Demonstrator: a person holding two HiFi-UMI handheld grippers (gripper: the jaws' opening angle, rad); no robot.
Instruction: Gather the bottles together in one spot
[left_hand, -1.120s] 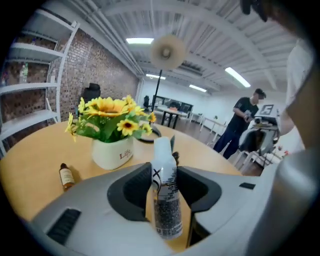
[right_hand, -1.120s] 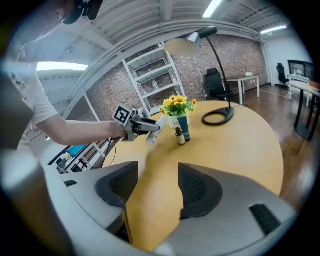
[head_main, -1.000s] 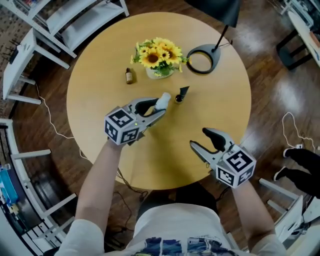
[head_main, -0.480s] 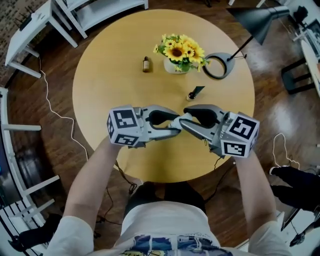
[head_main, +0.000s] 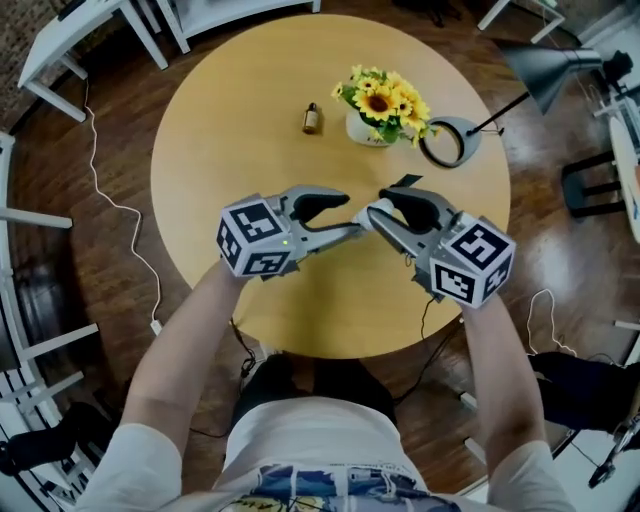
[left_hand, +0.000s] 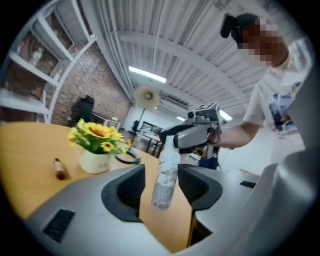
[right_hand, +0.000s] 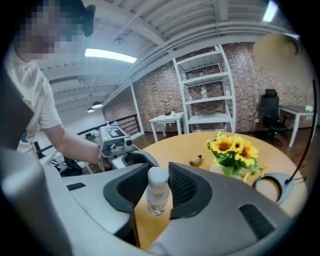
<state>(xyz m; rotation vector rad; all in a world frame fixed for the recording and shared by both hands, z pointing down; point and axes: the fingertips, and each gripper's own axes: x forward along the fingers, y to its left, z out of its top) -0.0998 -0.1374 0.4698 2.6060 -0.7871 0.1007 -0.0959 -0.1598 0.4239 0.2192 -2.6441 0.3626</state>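
Round wooden desk on dark plank floor; white cable trailing across floor; black lamp at desk edge; brick wall, white shelf unit, black office chair; ceiling strip light on.

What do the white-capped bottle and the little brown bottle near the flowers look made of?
White-capped bottle: probably translucent plastic with a matte look; the body is milky, with a printed label and an opaque white cap. Brown bottle: amber glass or tinted plastic, judging by its dark brown body and paler top; it is too small to settle which.

Vase, lamp base, brown bottle ahead
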